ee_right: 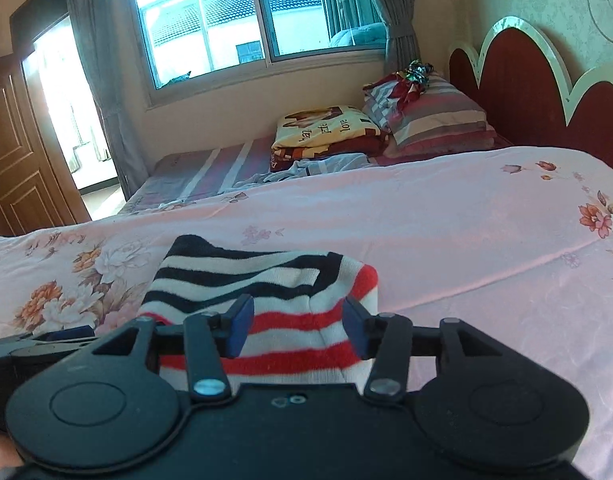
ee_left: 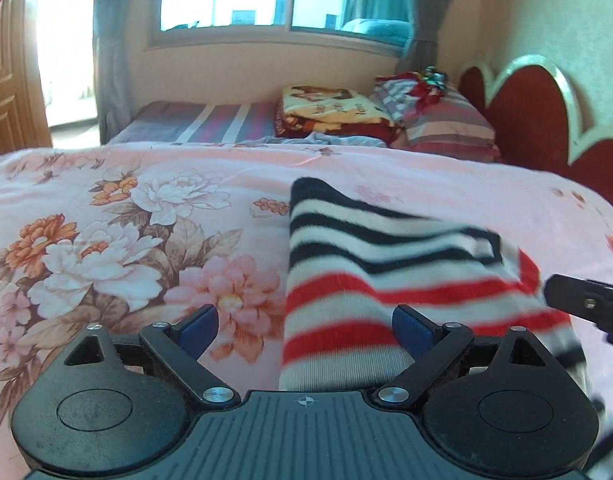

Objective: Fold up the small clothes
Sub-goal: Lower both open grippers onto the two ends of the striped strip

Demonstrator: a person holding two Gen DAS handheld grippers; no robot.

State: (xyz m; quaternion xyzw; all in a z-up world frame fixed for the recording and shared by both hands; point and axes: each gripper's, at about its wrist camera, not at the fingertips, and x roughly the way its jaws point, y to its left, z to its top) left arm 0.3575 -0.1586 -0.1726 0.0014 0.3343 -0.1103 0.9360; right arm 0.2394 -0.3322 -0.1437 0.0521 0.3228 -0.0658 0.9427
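Observation:
A small striped garment [ee_left: 370, 264], white with black stripes at the far end and red stripes at the near end, lies folded on the pink floral bedspread [ee_left: 106, 216]. My left gripper [ee_left: 304, 330] is open; the garment's left edge runs between its blue pads and nothing is clamped. The tip of my right gripper [ee_left: 586, 304] shows at the garment's right edge. In the right wrist view the garment [ee_right: 266, 280] lies just ahead, and my right gripper [ee_right: 298, 330] is open over its red-striped near end.
Beyond the bedspread [ee_right: 446, 216] lie a folded cartoon blanket [ee_right: 326, 128], striped pillows [ee_right: 434, 120] and a striped mattress [ee_right: 210, 168]. A red scalloped headboard [ee_right: 526, 92] stands at the right. A window [ee_right: 242, 16] and an open door [ee_right: 14, 152] are behind.

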